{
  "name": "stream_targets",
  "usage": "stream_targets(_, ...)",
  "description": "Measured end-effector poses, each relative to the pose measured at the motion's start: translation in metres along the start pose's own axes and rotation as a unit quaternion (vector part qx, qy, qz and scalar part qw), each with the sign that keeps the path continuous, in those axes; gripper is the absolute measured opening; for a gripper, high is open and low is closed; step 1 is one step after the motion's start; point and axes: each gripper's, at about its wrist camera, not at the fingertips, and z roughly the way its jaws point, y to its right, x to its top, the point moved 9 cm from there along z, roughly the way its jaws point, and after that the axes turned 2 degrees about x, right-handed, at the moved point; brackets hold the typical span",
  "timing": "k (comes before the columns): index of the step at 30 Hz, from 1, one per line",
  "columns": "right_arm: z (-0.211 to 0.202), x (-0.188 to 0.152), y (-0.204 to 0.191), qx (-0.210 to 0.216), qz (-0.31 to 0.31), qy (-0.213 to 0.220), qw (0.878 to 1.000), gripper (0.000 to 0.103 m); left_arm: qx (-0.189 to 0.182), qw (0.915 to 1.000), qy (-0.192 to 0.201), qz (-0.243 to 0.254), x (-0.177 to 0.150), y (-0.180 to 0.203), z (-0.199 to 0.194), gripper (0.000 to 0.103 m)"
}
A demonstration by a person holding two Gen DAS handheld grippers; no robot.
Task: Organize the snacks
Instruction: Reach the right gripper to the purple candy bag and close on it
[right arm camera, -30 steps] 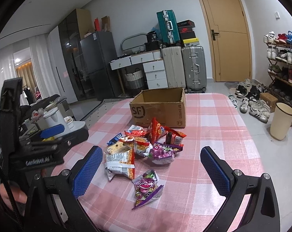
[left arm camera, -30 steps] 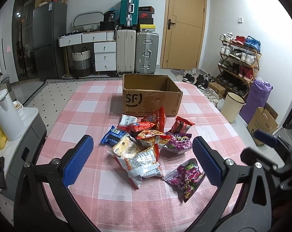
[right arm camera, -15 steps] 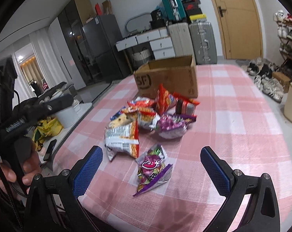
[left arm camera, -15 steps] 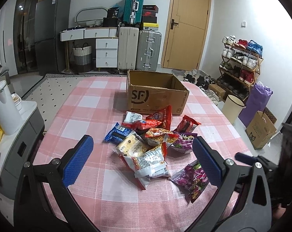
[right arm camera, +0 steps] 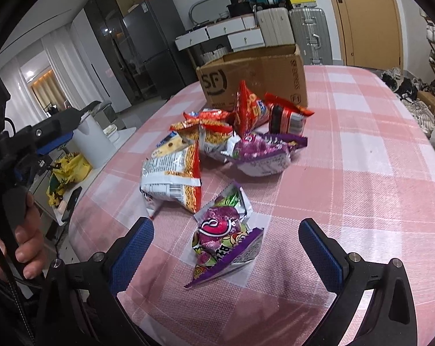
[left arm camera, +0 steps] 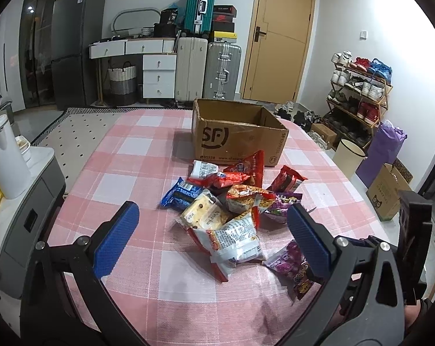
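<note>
A pile of several snack bags [left arm camera: 232, 201] lies on the pink checked tablecloth [left arm camera: 125, 155] in front of an open cardboard box [left arm camera: 237, 138] marked SF. My right gripper [right arm camera: 226, 248] is open, low over the table, with a purple snack bag [right arm camera: 223, 230] lying between its blue pads. The pile [right arm camera: 217, 144] and box [right arm camera: 255, 77] lie beyond it. My left gripper [left arm camera: 211, 236] is open and empty, above the table, facing a white and red bag [left arm camera: 234, 239]. The purple bag [left arm camera: 289, 262] lies at its right finger.
A grey side cabinet [left arm camera: 24, 201] with a white kettle [left arm camera: 4, 158] stands left of the table. A bin [left arm camera: 348, 155], a purple bag and a shoe rack [left arm camera: 358, 92] stand to the right. Suitcases [left arm camera: 206, 72] and a door are behind.
My right gripper has moved forward and down, closing in on the purple snack bag until it lies between the pads. My left gripper has drifted slightly forward. Both stay open.
</note>
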Motion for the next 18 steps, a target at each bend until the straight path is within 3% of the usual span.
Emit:
stream_targets(14,0.028,-0.008,0.001,0.01,0.002,-0.026,1.0,0.101,-0.012,0.9992,-0.03,-0.022,-0.022,-0.019,0.026,0.102)
stream_targets(15,0.029,-0.009,0.0,0.011,0.002,-0.027,1.0,0.095,-0.014,0.9991,-0.031,-0.024,-0.023,-0.02,0.026,0.102)
stream_targets(16,0.032,-0.01,-0.001,0.017,0.002,-0.032,0.999,0.083,-0.015,0.9991,-0.032,-0.025,-0.023,-0.02,0.027,0.102)
stream_targets(18,0.036,-0.013,-0.003,0.021,0.0,-0.041,0.999,0.074,-0.017,0.999,-0.032,-0.025,-0.023,-0.02,0.028,0.102)
